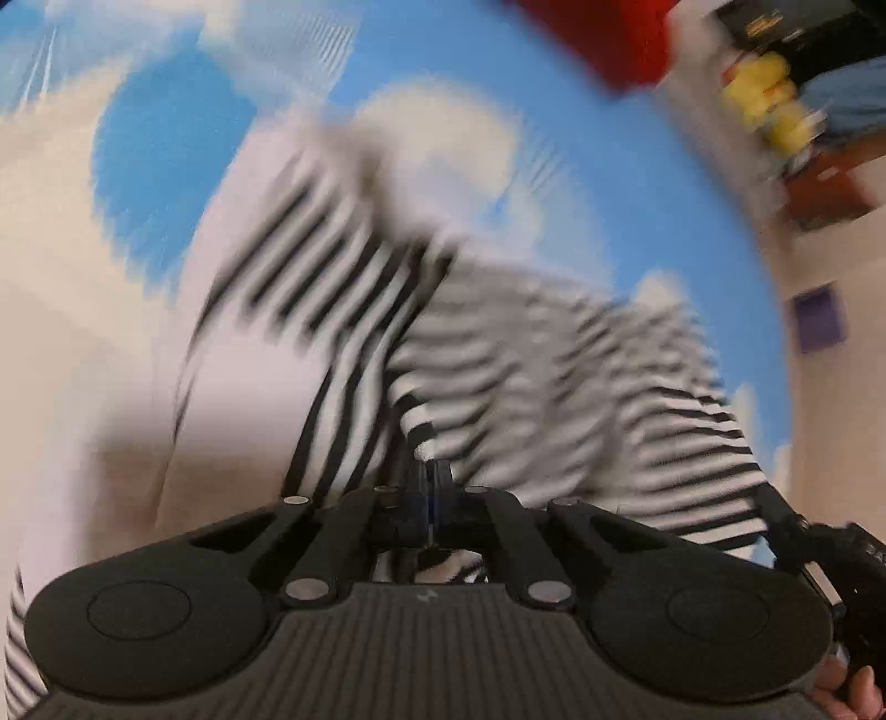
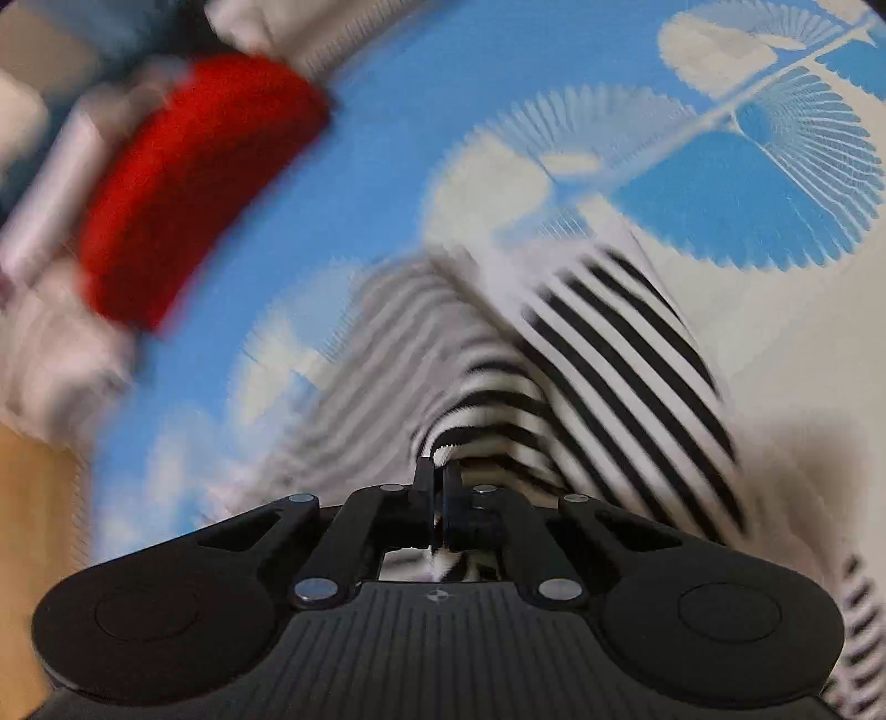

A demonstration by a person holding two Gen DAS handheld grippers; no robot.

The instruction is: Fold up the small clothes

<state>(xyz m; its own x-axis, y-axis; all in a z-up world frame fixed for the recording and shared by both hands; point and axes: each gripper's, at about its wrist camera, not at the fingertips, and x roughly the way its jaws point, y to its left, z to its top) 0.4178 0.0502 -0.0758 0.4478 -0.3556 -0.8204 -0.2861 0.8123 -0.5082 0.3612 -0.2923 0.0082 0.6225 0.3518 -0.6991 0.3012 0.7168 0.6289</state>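
Observation:
A black-and-white striped garment lies crumpled on a blue and white patterned sheet. My left gripper is shut, with an edge of the striped cloth pinched between its black fingers. In the right wrist view the same striped garment rises from my right gripper, which is shut on a bunched fold of it. Both views are blurred by motion. At the lower right of the left wrist view the other gripper's black body shows, with a hand below it.
A red cloth lies at the far left of the sheet, also seen as a red cloth at the top. Pale folded clothes lie beside it. Yellow objects and a purple square sit past the sheet's edge.

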